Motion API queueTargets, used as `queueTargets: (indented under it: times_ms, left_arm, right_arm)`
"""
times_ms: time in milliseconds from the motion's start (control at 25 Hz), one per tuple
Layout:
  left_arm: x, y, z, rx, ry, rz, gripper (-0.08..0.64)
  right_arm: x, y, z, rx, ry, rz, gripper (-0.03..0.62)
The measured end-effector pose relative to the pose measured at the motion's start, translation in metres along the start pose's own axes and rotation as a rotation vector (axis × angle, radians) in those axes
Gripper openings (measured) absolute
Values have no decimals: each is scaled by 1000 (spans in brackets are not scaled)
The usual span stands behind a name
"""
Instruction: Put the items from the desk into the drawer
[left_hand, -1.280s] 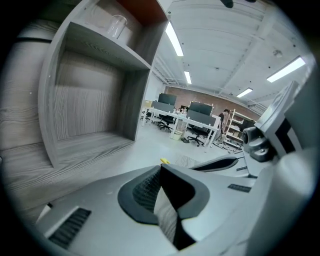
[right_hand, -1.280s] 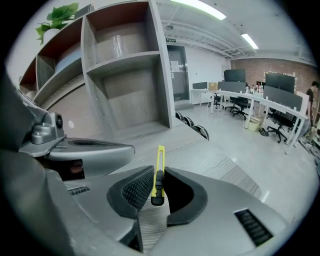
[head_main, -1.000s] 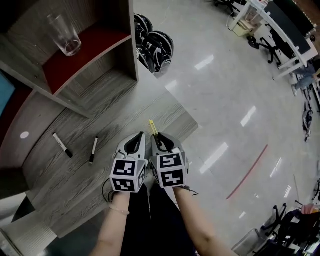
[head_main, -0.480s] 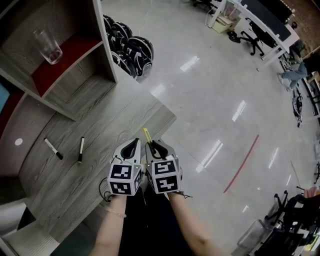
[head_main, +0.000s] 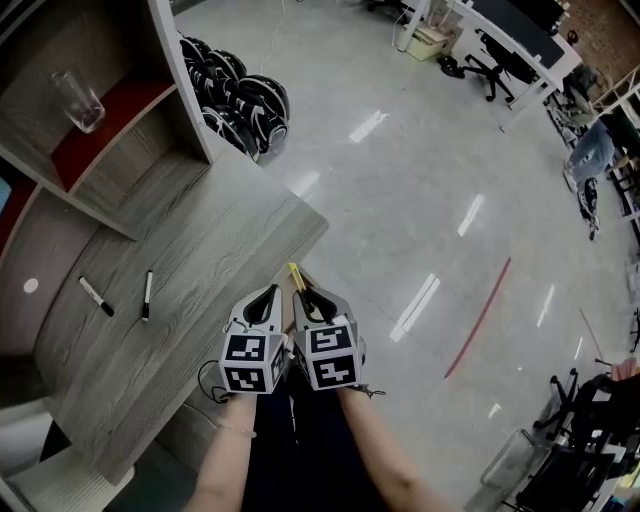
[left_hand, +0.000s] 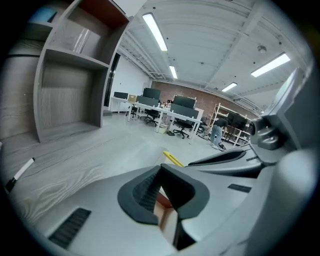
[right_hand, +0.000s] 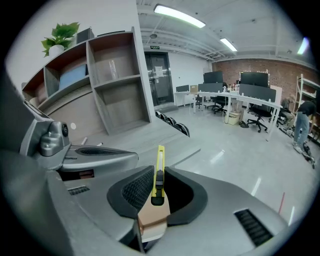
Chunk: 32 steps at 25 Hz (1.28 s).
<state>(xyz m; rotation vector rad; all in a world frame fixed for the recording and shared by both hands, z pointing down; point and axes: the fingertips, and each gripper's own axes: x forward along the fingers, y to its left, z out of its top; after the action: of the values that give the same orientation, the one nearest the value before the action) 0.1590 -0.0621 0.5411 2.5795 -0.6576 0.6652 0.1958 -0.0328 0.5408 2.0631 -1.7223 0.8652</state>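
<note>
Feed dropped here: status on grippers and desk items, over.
Right gripper shut on yellow utility knife. Left gripper shut, empty. Two markers on desk. Drawer not in view.

Two markers (head_main: 97, 296) lie on the desk (head_main: 200, 250). One glass (head_main: 79, 100) stands on the shelf above the desk, and one yellow cutter (head_main: 296, 277) is at the desk's edge.

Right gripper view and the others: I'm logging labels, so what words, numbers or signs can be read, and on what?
None can be read.
Sign above the door: too small.
Sheets on the door: blurred.
Marker cubes: square patterns only, no letters.
Utility knife: no print shows.
</note>
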Motion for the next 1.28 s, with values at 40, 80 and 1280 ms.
queueTargets:
  times_ms: [40, 80, 1280]
  left_arm:
    - [0, -3, -3, 1, 3, -2, 29]
    - [1, -7, -6, 0, 6, -4, 29]
    - [33, -3, -128, -45, 134, 33, 29]
  right_arm:
    - [-2, -3, -2, -1, 0, -4, 75]
    - [-4, -5, -5, 2, 2, -4, 75]
    - [66, -23, -120, 10, 154, 65, 75]
